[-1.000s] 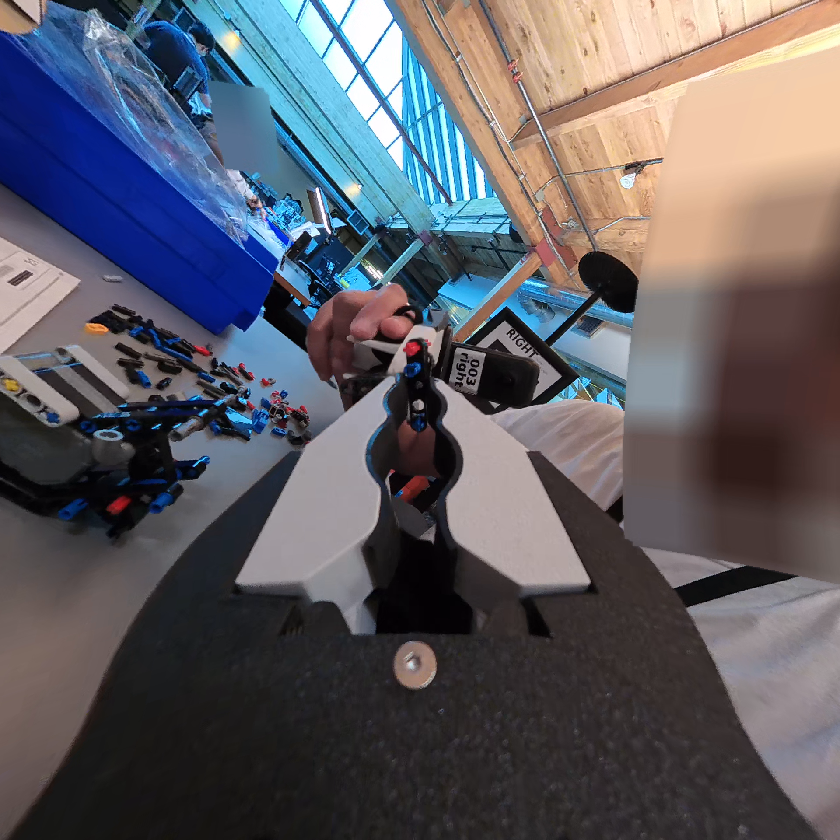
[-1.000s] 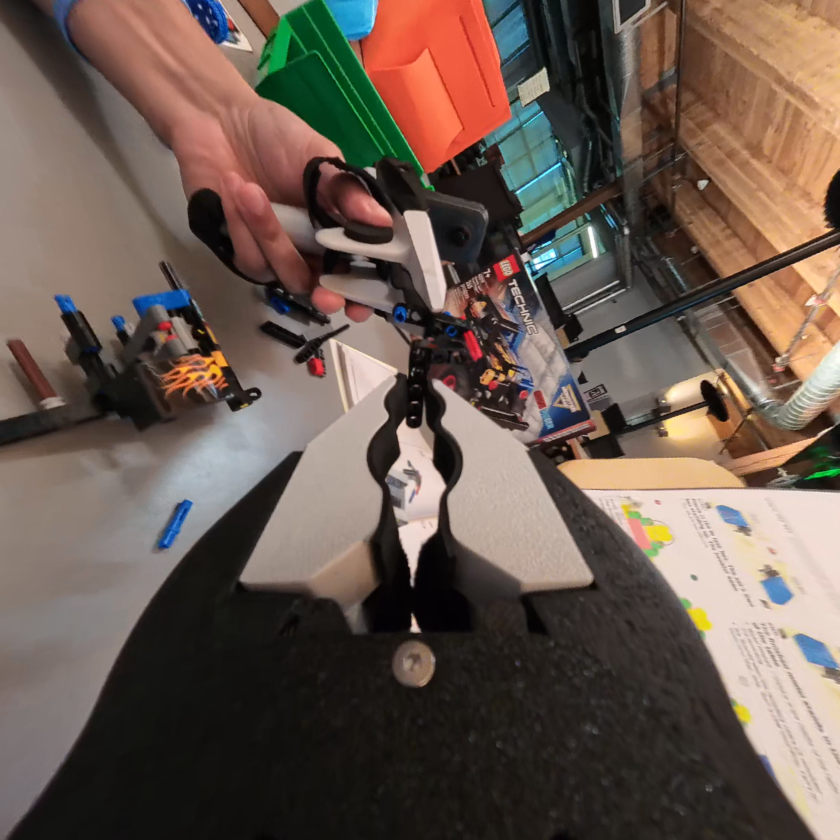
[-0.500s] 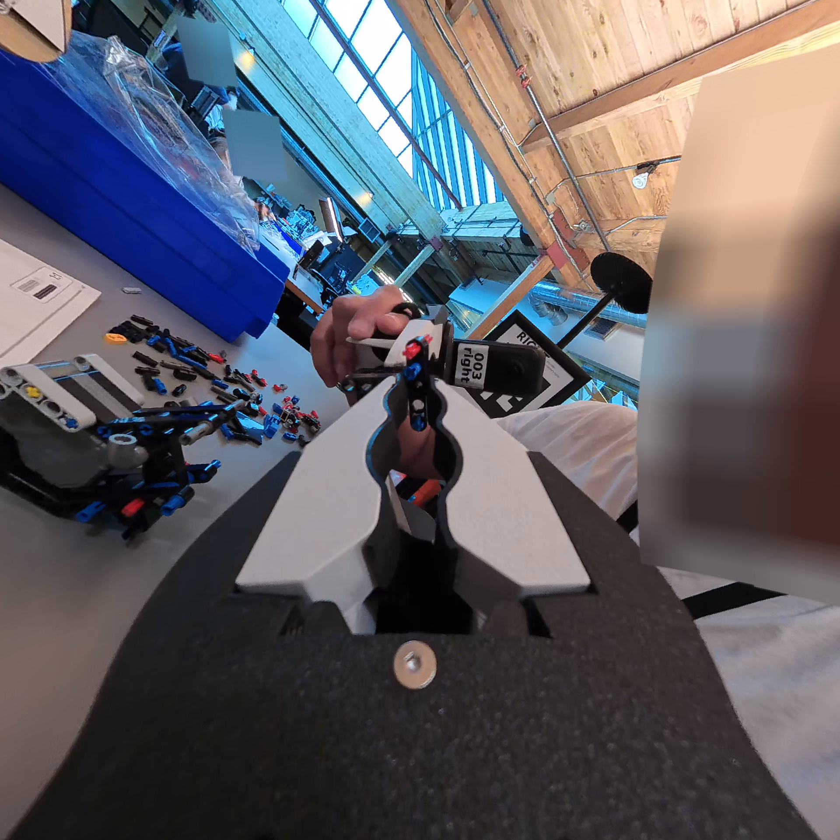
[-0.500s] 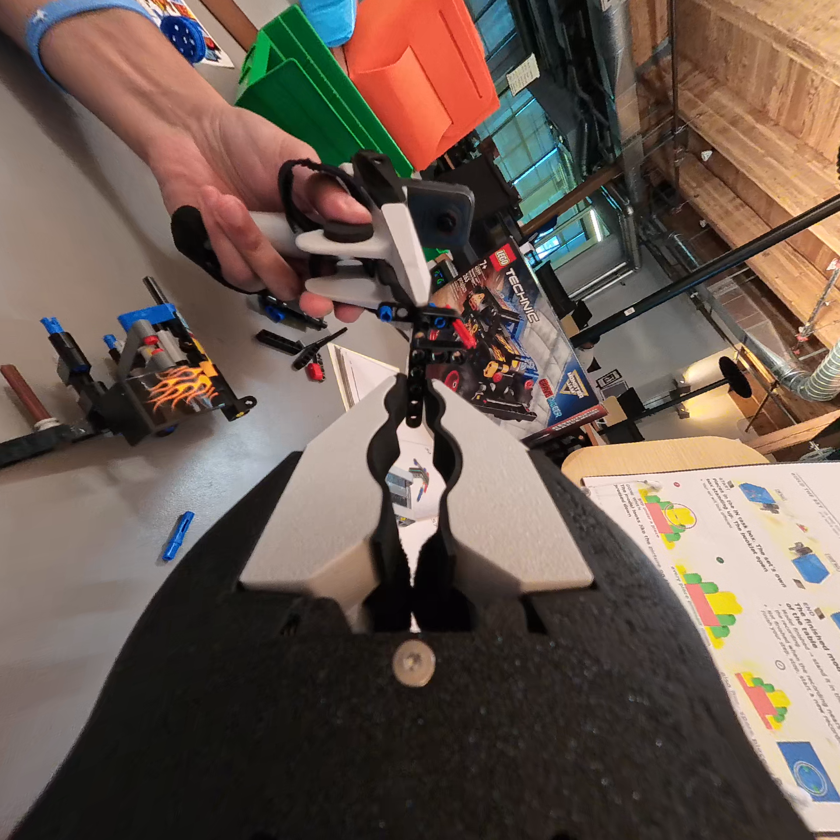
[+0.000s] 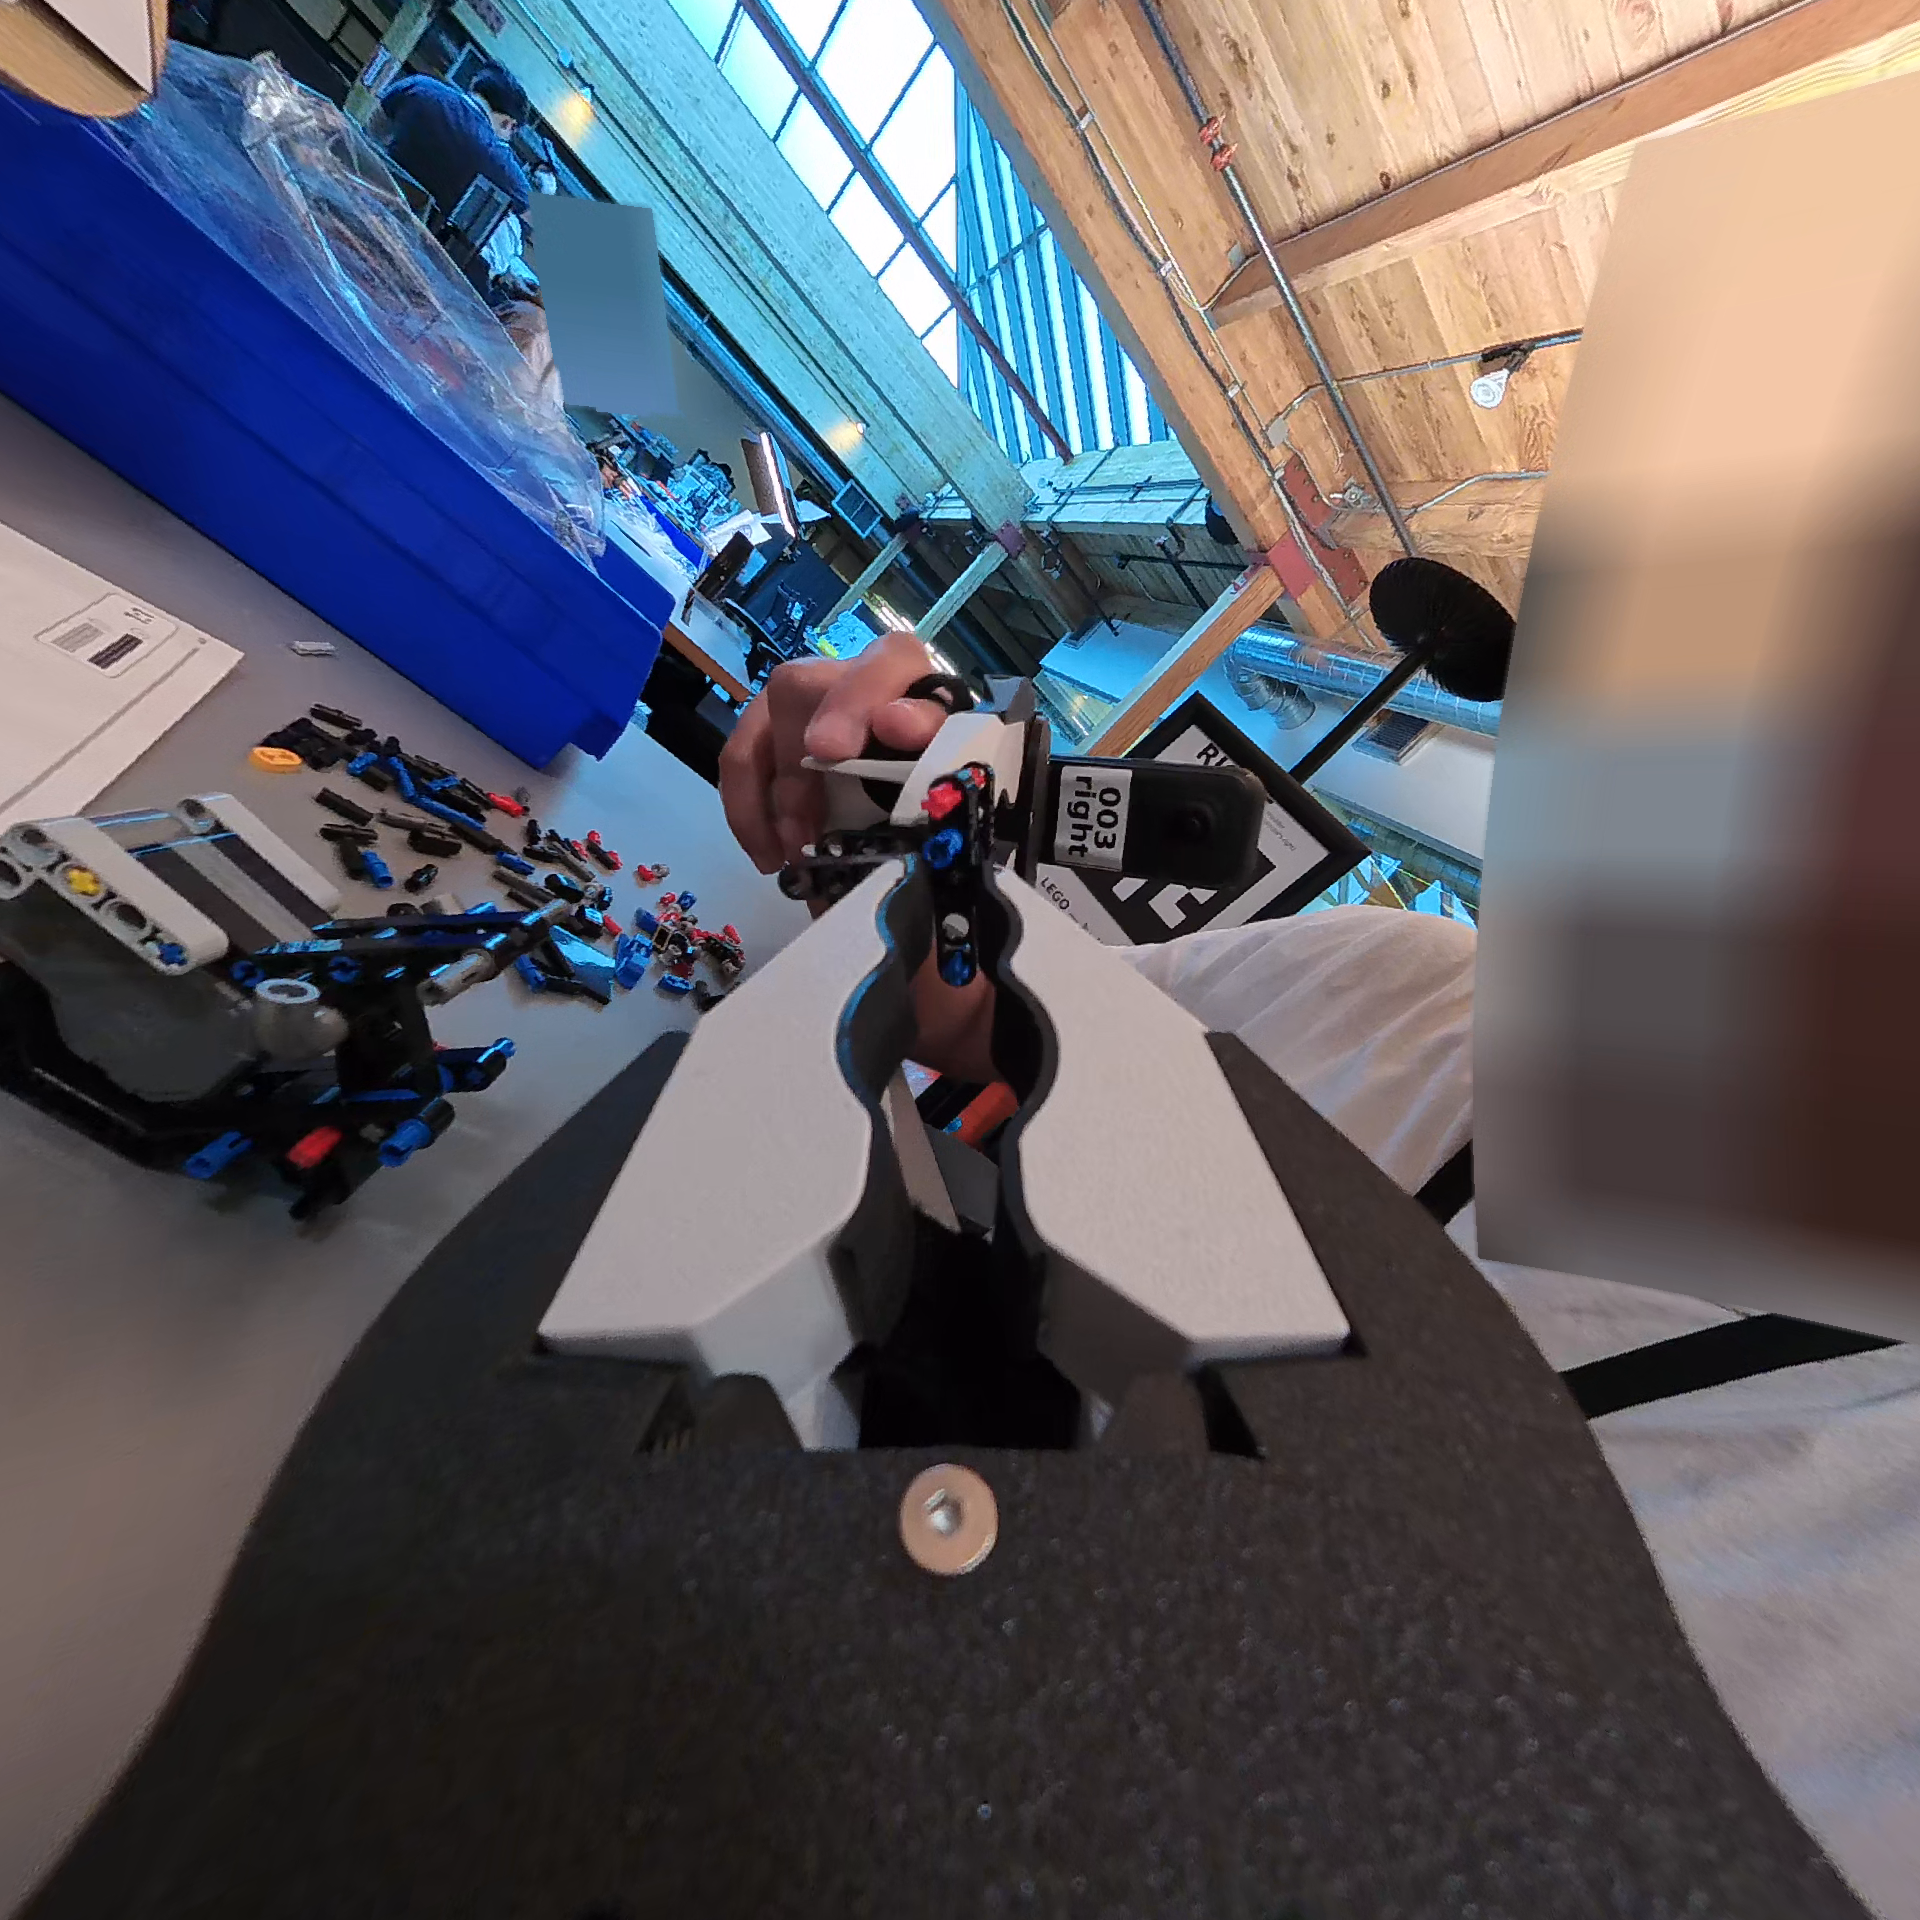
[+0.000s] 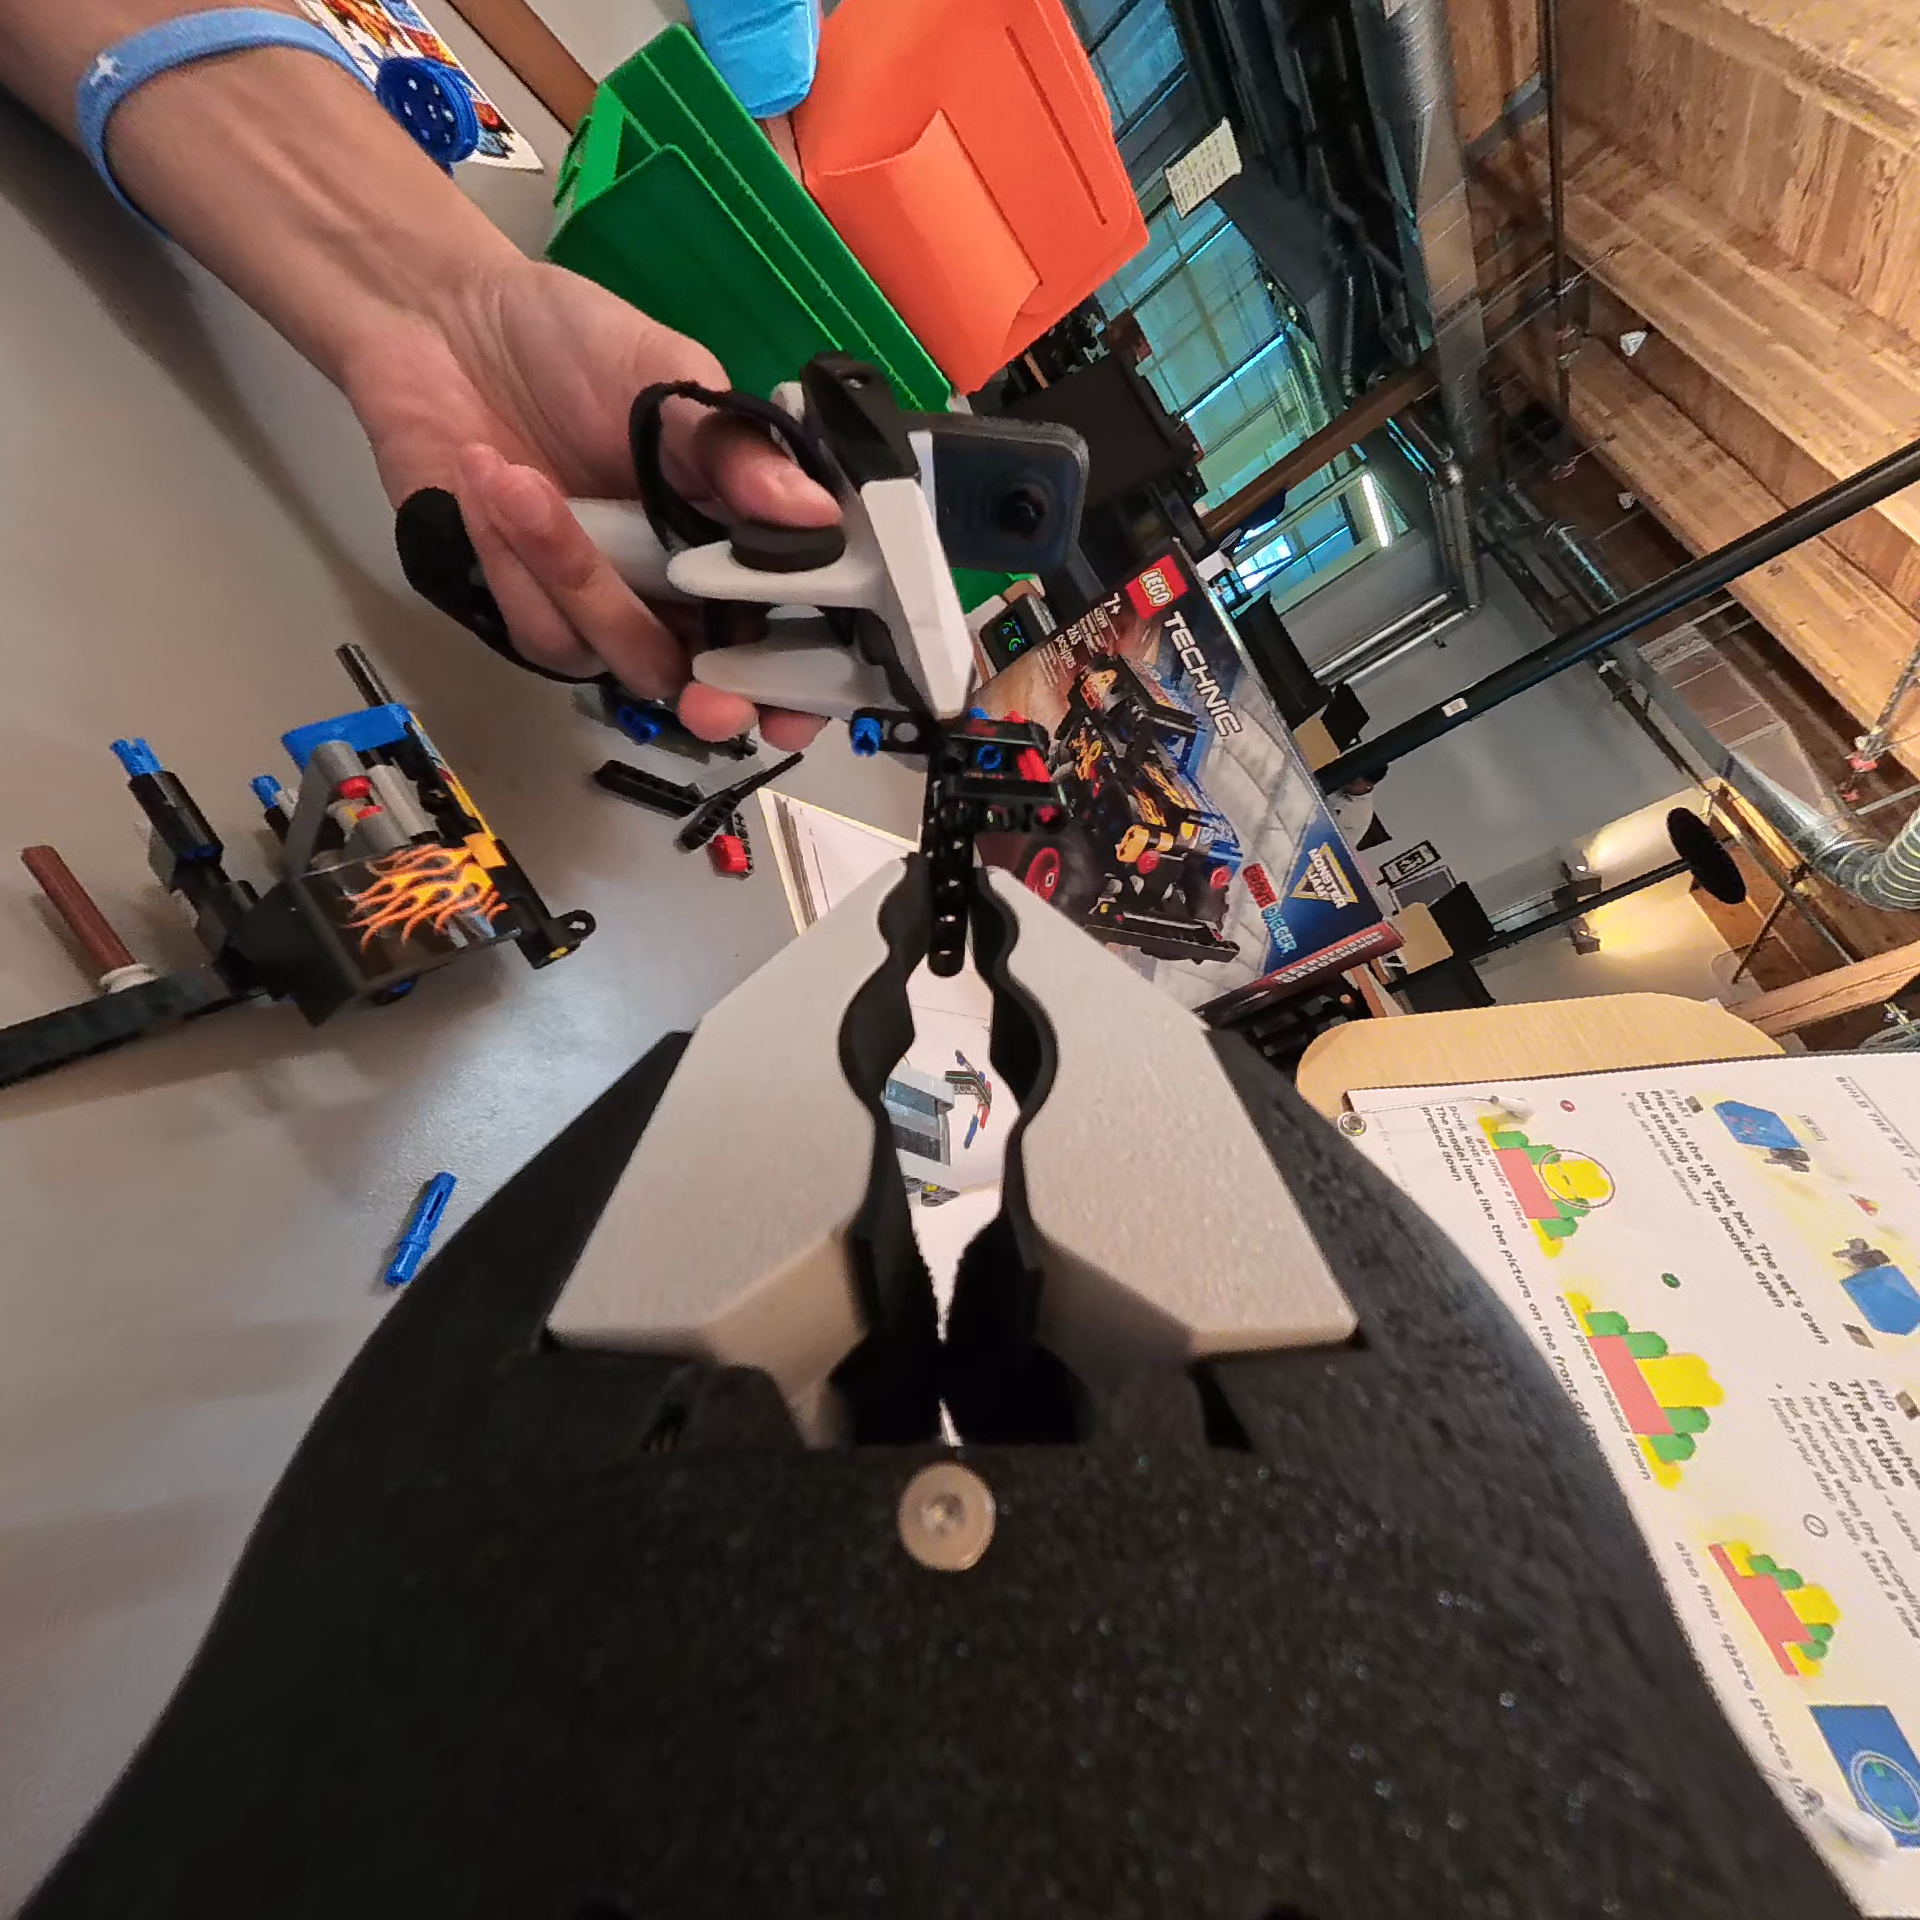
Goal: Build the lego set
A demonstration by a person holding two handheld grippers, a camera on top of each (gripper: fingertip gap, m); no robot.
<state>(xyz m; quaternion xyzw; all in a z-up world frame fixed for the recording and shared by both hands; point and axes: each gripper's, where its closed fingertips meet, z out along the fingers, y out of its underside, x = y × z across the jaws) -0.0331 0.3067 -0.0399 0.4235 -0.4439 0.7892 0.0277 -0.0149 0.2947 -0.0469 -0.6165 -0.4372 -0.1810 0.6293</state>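
A small black Lego beam assembly (image 5: 954, 914) with blue and red pins is held in the air above the table between both grippers. My left gripper (image 5: 951, 883) is shut on one black beam of it. My right gripper (image 6: 948, 883) is shut on another thin black beam (image 6: 945, 904) that joins the pinned cluster (image 6: 987, 769). Each gripper shows in the other's view, held by a hand: the right one in the left wrist view (image 5: 956, 758), the left one in the right wrist view (image 6: 925, 675). The two sets of tips nearly meet at the assembly.
On the grey table lie a partly built chassis (image 5: 156, 966), a scatter of loose pieces (image 5: 499, 831), a flame-sticker sub-build (image 6: 384, 883), a blue pin (image 6: 421, 1226), the set's box (image 6: 1143, 779) and printed sheets (image 6: 1662, 1351). Blue (image 5: 312, 468), green (image 6: 707, 239) and orange (image 6: 966, 177) bins stand behind. The tips of both grippers are at nearly the same place.
Both grippers keep their hold on the assembly. The pair has tilted and shifted slightly in the air; the table and background drift a little in both views.
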